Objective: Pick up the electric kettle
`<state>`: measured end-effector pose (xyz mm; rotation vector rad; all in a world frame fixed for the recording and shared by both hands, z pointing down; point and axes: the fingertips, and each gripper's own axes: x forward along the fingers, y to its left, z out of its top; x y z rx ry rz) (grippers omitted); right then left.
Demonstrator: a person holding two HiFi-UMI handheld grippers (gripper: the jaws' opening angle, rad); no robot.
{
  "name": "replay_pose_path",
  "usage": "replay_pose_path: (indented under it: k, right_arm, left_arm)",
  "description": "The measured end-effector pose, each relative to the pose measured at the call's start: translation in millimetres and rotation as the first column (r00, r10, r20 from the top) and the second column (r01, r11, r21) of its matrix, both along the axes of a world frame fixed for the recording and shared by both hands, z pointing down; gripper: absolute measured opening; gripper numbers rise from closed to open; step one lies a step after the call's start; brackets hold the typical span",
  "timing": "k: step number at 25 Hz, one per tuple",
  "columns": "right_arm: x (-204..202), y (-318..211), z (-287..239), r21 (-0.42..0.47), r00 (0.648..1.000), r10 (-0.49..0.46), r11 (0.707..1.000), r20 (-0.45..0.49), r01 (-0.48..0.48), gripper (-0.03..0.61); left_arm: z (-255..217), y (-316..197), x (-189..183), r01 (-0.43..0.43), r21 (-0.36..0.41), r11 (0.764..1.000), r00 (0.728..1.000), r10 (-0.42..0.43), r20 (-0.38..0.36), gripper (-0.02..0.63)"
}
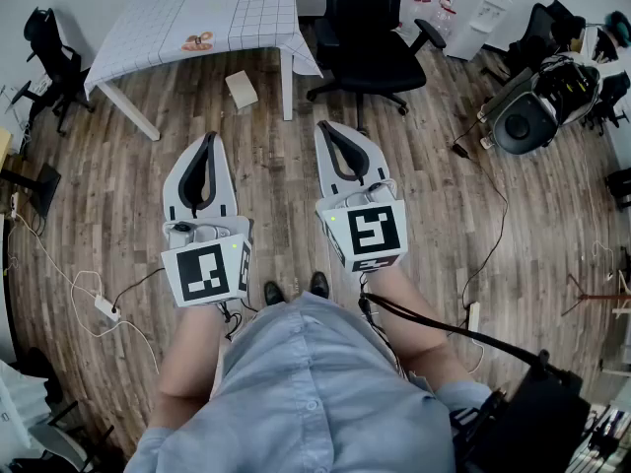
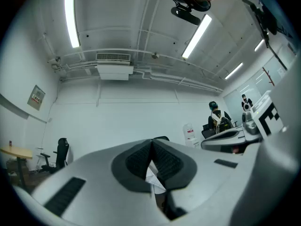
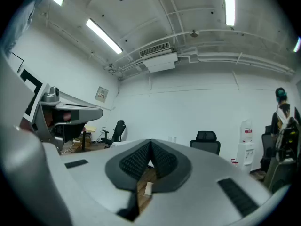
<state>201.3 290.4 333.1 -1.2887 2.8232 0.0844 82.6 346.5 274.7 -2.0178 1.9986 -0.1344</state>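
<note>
No electric kettle shows in any view. In the head view my left gripper (image 1: 209,138) and right gripper (image 1: 324,128) are held side by side in front of me, over the wooden floor, both pointing toward a white table (image 1: 246,23). Both have their jaws together with nothing between them. The left gripper view shows the left gripper (image 2: 151,142) shut, aimed slightly up at a white wall. In the right gripper view the right gripper (image 3: 150,144) is shut, aimed level across the room.
A black office chair (image 1: 367,37) stands right of the table, a small cardboard box (image 1: 242,89) lies beneath it. A water dispenser (image 1: 478,13) is at the back right. Cables and a power strip (image 1: 105,309) lie on the floor at left. Persons (image 2: 216,119) stand far off.
</note>
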Motion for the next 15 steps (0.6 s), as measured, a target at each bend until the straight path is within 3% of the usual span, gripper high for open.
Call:
replay_pose_path:
  k: [15]
  right_arm:
    - [19.5,-19.4,21.9,-0.027,0.997,-0.061,0.998,0.039,0.062,0.002]
  left_arm:
    - [21.9,-17.0,22.6,0.036,-0.01,0.999,0.999,-0.036,-0.002,-0.001]
